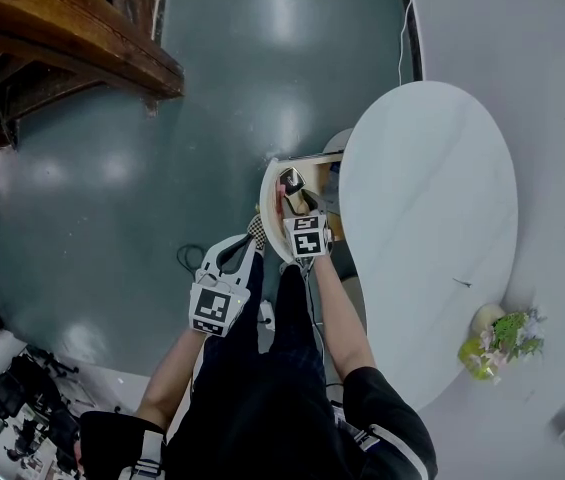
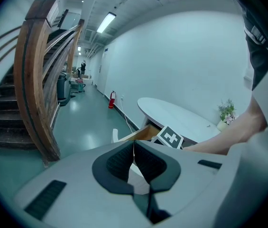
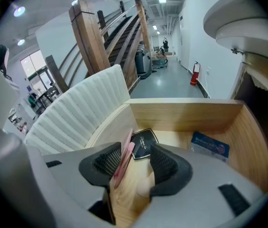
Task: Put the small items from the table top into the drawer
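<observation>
As things stand: pink stick (image 3: 124, 158) going into drawer (image 3: 186, 115).
Right gripper (image 3: 136, 161): jaws apart, stick leaning on one pad.
Left gripper (image 2: 134, 163): jaws together, empty.
Next: lift clear.

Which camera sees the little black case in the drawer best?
The right gripper view: the black case lies in plain sight on the drawer floor. In the head view I cannot pick it out; the left gripper view catches only the drawer's edge.

Teal floor (image 1: 242, 68) w/ wood stairs (image 1: 72, 38), white wall (image 2: 181, 56).
</observation>
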{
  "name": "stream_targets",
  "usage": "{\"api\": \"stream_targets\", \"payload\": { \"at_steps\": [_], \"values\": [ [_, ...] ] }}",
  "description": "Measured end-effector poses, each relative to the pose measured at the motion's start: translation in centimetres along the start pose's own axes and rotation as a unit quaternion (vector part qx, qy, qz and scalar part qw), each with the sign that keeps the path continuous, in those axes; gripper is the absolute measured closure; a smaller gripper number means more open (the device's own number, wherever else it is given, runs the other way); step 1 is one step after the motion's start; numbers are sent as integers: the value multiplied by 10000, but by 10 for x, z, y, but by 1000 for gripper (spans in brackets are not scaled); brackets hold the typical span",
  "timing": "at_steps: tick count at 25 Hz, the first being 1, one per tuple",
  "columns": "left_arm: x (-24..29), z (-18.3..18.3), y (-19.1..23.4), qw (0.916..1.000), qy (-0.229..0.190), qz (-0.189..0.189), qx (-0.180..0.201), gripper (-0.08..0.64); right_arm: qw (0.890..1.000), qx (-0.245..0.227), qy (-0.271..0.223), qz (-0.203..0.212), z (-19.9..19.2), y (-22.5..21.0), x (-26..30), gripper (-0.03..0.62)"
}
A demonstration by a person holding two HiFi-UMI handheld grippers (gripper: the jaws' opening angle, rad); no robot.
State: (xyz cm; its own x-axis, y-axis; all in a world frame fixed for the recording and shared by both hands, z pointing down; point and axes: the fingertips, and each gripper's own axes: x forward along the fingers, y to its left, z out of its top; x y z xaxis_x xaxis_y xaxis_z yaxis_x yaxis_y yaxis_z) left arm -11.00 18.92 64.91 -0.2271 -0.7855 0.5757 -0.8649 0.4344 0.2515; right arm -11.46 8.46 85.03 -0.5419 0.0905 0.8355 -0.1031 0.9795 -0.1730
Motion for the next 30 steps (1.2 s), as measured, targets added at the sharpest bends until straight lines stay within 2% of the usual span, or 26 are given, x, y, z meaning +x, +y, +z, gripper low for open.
{"api": "stream_targets", "payload": {
  "at_steps": [9,14,19,30],
  "values": [
    [-9,18,-7,9999,-137,-4,93,538,9999,-91,-127,70,12,5,-23,388],
    [-17,32,-12,9996,-239,-7,140,538,9997,-105,-214,73,19,11,-41,411],
    [-27,46,-15,9992,-391,0,86,538,9991,-123,-408,41,29,21,-66,470],
    [-55,90,-44,9962,-656,-181,535,538,9929,-199,-1157,-172,72,29,-155,545]
  ]
}}
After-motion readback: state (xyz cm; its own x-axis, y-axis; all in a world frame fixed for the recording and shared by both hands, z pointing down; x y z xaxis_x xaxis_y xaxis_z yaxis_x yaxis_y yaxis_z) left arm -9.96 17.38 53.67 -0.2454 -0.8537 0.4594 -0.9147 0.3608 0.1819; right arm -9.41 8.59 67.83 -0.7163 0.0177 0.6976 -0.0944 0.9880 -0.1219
